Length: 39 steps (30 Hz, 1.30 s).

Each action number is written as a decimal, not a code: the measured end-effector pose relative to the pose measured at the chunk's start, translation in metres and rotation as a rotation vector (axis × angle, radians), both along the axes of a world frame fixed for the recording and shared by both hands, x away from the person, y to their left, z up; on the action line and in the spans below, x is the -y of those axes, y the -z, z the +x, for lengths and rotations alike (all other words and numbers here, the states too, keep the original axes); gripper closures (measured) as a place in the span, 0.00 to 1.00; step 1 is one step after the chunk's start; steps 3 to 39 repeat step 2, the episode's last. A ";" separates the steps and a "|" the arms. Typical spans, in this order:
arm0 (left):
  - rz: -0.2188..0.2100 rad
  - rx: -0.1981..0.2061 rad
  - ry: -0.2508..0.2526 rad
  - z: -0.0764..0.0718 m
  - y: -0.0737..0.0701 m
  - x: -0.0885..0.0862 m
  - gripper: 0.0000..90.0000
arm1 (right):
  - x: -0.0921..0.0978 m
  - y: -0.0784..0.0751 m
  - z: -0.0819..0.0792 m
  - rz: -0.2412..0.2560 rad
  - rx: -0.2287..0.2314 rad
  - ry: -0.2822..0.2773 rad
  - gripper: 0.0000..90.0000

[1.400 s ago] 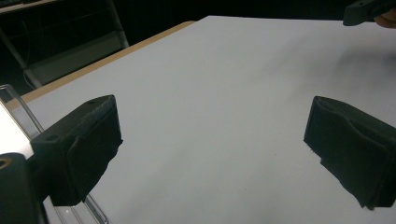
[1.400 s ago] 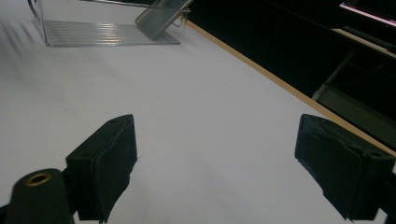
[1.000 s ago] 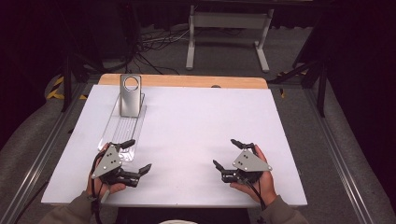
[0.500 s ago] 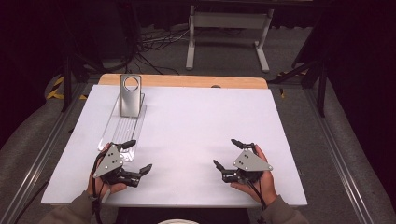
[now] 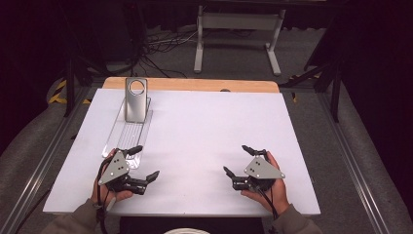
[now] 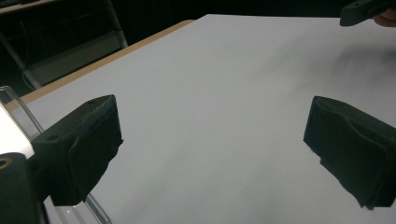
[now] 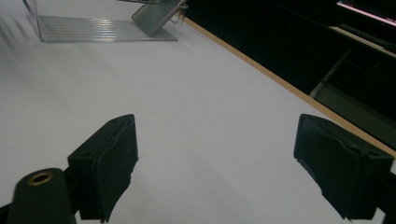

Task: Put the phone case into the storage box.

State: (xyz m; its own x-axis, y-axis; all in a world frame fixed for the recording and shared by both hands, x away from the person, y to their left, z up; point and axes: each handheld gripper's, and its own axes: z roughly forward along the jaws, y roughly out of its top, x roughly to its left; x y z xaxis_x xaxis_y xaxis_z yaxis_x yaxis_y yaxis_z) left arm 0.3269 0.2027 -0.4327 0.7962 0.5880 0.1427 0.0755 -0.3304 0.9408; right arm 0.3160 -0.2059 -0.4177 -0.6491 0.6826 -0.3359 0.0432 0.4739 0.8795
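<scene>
At the far left of the white table lies a clear plastic tray, long and ribbed, running away from me toward the wooden back edge. A grey metal stand with a round hole near its top leans at the tray's far end.

My left gripper sits near the table's front left corner, held in my left hand. Its jaws are spread wide with nothing between them. One jaw tip lies over the near end of the tray; I cannot tell whether it touches the plastic. In the left gripper view the tray's clear wall runs just beside that same jaw, and bare table shows in the gap.

To the right, well apart from the left one, my right gripper rests near the front edge in my right hand. Its jaws are also wide apart and hold nothing. The right gripper view looks across the bare tabletop to the tray and the stand far off at the top.
</scene>
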 end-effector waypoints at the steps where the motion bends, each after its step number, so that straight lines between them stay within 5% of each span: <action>1: -0.004 0.006 -0.006 0.000 0.000 0.000 0.05 | 0.000 0.000 0.000 -0.001 0.000 -0.002 0.16; 39: -0.004 0.006 -0.006 0.000 0.000 0.000 0.05 | 0.000 0.000 0.000 -0.001 0.000 -0.002 0.16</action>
